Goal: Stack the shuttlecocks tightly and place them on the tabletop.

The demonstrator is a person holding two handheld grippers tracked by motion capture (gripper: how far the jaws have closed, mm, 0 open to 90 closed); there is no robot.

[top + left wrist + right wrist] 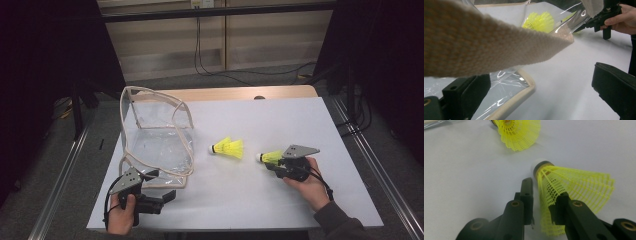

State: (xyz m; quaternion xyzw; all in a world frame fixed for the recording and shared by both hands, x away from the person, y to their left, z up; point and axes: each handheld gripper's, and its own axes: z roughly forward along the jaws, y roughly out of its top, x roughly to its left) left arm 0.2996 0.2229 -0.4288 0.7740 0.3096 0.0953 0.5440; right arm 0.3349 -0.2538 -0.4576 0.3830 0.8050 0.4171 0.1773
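Yellow shuttlecock (269, 157) lengthwise, cork leftward

I can read no text, label, brand or number anywhere in my views (I checked the small pale wall plate (202, 3) at the top centre of the high view, but it is too small and blurred to make out any writing).
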